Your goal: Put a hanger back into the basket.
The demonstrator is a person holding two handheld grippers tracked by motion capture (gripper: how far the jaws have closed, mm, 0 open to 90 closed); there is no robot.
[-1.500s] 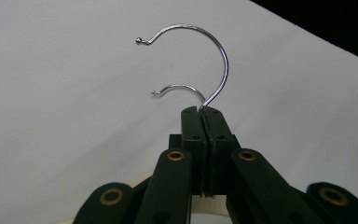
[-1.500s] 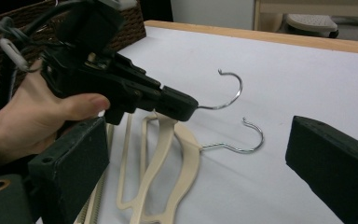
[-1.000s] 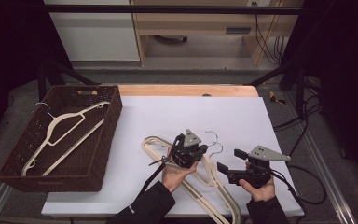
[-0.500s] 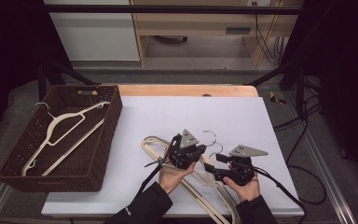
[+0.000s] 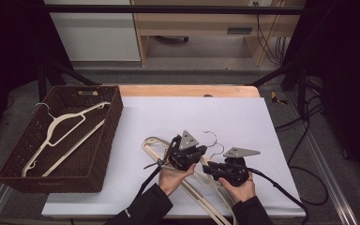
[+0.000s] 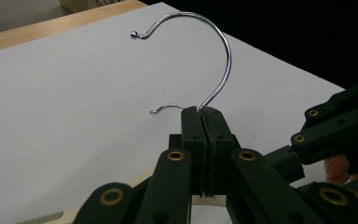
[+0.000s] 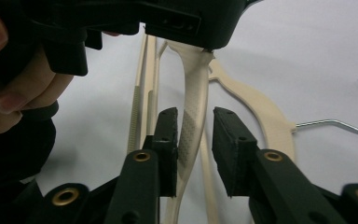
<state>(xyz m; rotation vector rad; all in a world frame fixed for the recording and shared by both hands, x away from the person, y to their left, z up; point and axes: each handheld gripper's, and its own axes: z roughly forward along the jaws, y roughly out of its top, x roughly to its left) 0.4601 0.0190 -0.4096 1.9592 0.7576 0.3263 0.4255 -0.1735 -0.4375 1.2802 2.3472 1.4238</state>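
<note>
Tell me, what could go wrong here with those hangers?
The left gripper pinches only the top hanger at the neck of its thin hook, so it could twist or slip. The right gripper has just been closing around that hanger's arm, but a gap remains at one pad, so the grip may miss. A second hanger lies right underneath; lifting might snag and drag it.

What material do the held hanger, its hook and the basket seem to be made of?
The hanger looks like cream plastic, matte, with a moulded ribbed grip strip. Its hook looks like polished metal wire: thin, with bright reflections. The basket appears to be dark brown woven wicker or rattan, judging by its woven texture.
</note>
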